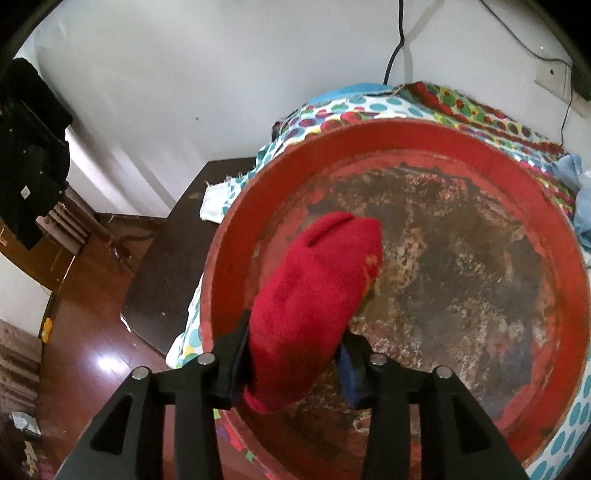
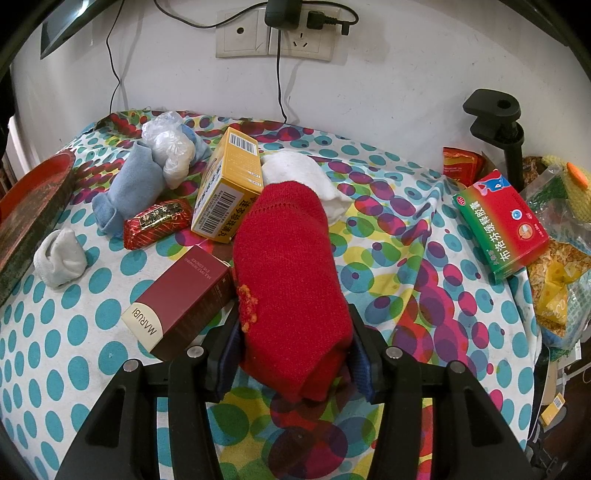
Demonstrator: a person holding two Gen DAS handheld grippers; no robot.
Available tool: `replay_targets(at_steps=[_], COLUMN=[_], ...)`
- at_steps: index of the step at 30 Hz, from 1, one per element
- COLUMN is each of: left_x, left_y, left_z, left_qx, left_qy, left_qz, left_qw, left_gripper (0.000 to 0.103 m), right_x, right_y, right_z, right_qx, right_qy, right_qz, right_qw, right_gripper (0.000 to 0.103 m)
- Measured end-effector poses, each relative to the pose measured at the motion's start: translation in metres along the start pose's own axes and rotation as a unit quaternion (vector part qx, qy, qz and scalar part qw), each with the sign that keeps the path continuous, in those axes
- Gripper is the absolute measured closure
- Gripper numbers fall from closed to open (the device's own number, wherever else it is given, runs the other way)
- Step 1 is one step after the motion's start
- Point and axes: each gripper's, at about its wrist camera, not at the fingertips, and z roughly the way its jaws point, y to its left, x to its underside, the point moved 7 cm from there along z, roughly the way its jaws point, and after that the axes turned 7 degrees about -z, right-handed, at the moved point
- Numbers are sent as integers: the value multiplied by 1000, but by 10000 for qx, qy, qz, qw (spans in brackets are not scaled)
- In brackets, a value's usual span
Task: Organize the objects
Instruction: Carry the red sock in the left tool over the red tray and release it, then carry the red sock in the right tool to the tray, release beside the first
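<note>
My left gripper (image 1: 293, 341) is shut on a red sock (image 1: 321, 284) and holds it over the round red tray (image 1: 436, 136), whose worn bottom is bare. My right gripper (image 2: 293, 334) is shut on a second red sock (image 2: 288, 266) above the spotted tablecloth (image 2: 406, 266). The red tray's edge also shows at the far left of the right wrist view (image 2: 33, 206). On the cloth lie a blue sock (image 2: 125, 188), a white sock (image 2: 61, 258), another white sock (image 2: 306, 177) and a clear plastic bag (image 2: 168, 144).
A maroon MARUBI box (image 2: 177, 306), a yellow box (image 2: 227, 184) and a red foil packet (image 2: 157, 221) lie left of my right gripper. A green medicine box (image 2: 506, 225), snack bags (image 2: 554, 273) and a black clamp stand (image 2: 506, 125) are at right. Wall sockets (image 2: 277, 33) with cables sit behind.
</note>
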Motion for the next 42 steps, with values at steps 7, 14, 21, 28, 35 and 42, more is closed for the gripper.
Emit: replay_targets(at_steps=[7,14,21,28,35,42], left_x=[3,9,24,24,28,27], left_y=[-1,0,3,13,5,9], left_z=[-4,-25,-40,-51,-49,-53], left_qx=[119,321,292,302,837,650], left_qy=[-16,-153,-236,-456,-257,-401], left_qz=[-211,-747,-796,-974,-1021,-913], left_qw=[9997,9966,9961,9937,9909,9929], left_gripper=[51,51,50,50,47,46], right_x=[0,0,-1,-7,-19,-34], right_y=[-2,-2,1,10,16,44], right_z=[1,1,-1,-19,-56,-90], right_qx=[19,24,106,546,645,314], right_qy=[0,2,65,55,-212,-527], right_qz=[-18,-23,-12,-7,317,570], right_qw=[10000,10000,9999,9985,9972,9965], right_gripper=[52,53,62,69,69,69])
